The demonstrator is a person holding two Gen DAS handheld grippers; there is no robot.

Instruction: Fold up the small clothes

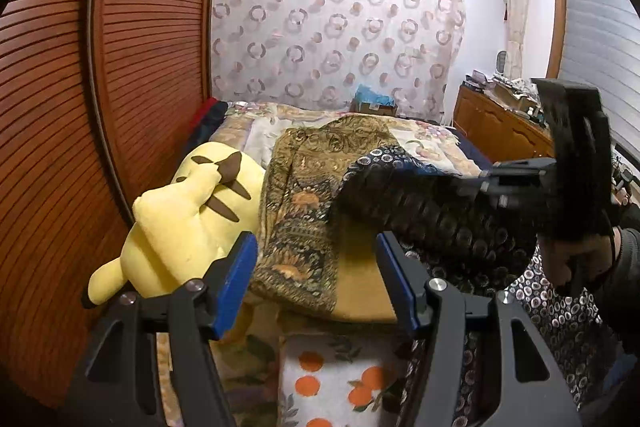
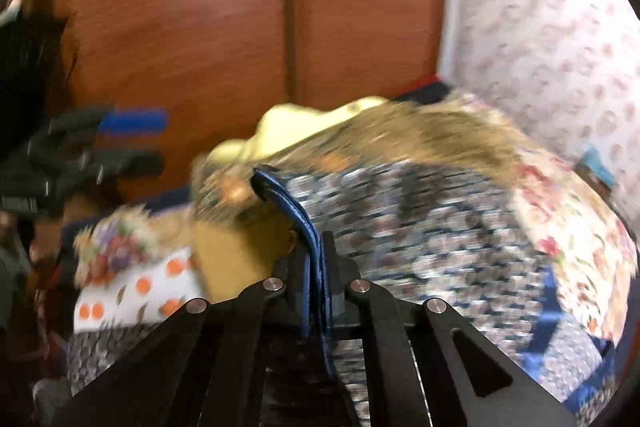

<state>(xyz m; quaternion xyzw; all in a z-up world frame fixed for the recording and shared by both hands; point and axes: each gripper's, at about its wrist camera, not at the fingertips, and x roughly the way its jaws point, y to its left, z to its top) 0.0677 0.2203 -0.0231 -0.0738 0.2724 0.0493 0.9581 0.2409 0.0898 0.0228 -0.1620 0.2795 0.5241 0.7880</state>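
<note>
A dark garment printed with small pale rings (image 1: 432, 219) hangs lifted over the bed, blurred by motion. My right gripper (image 1: 476, 187) comes in from the right with a hand behind it and holds that garment's edge. In the right wrist view the right gripper (image 2: 276, 187) has its blue pads pressed together, and the ring-print garment (image 2: 420, 227) drapes from them to the right. My left gripper (image 1: 316, 247) stands open low in front, with nothing pinched between its blue pads. An olive-gold paisley cloth (image 1: 304, 195) lies just beyond them. The left gripper (image 2: 160, 141) also shows blurred at the left.
A yellow plush toy (image 1: 188, 211) lies left of the paisley cloth, against the brown louvred wardrobe doors (image 1: 100, 107). A mustard piece (image 1: 360, 291) and an orange-fruit print cloth (image 1: 332, 379) lie near me. The floral bedspread (image 1: 424, 143) runs back to a curtain; a wooden dresser (image 1: 500, 131) stands at the right.
</note>
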